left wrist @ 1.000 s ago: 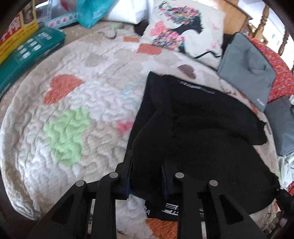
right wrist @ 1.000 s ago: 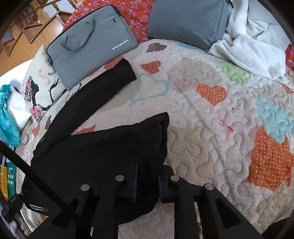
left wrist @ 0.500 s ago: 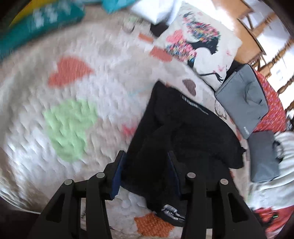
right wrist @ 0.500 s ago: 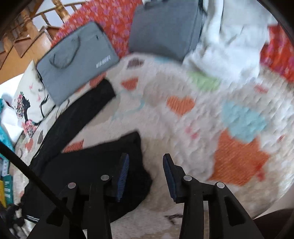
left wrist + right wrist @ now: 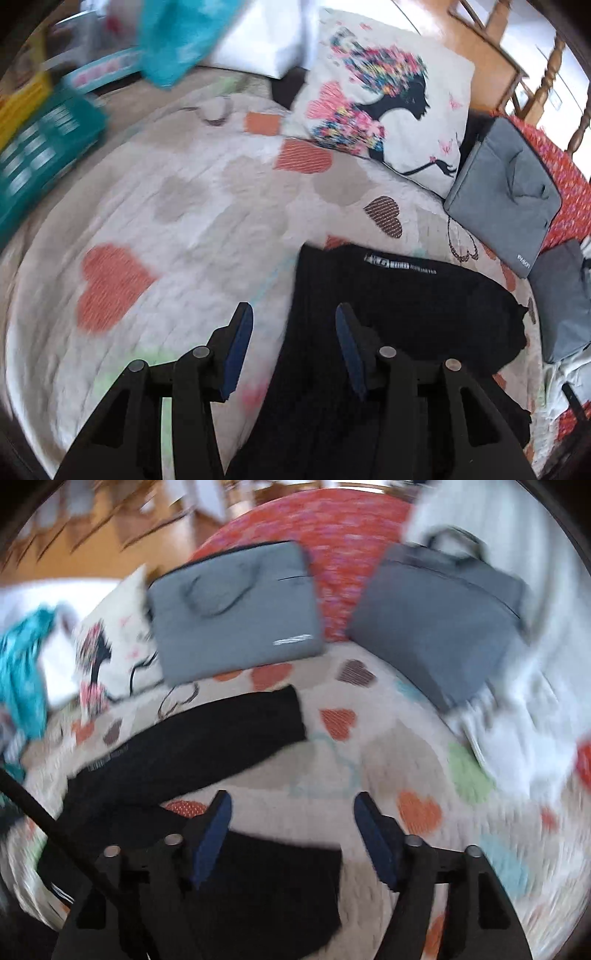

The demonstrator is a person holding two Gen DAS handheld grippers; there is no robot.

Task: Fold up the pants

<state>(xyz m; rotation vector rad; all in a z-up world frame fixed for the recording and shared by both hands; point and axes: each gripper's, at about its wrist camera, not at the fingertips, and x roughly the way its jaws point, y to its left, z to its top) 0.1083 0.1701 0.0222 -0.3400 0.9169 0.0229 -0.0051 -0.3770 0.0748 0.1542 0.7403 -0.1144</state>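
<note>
Black pants [image 5: 399,310] lie partly folded on a heart-patterned quilt [image 5: 177,229]. In the left wrist view my left gripper [image 5: 293,332] hovers above the pants' left edge, its jaws opening, pads clear of the cloth. Seen from the right wrist, one leg of the pants [image 5: 192,746] stretches towards the back and a folded part lies below the fingers. My right gripper [image 5: 291,823] is lifted off the cloth with its jaws opening wide and nothing between them. Both views are blurred by motion.
A printed cushion [image 5: 384,110] and two grey laptop bags [image 5: 236,609] [image 5: 439,620] lie at the quilt's far side on a red floral cover [image 5: 332,539]. Teal boxes [image 5: 40,147] and a turquoise cloth [image 5: 173,33] sit at far left. White towels [image 5: 517,709] lie at right.
Both grippers let go of the black pants, opened and lifted away. The pants stayed on the quilt. The right gripper rolled as it rose.
</note>
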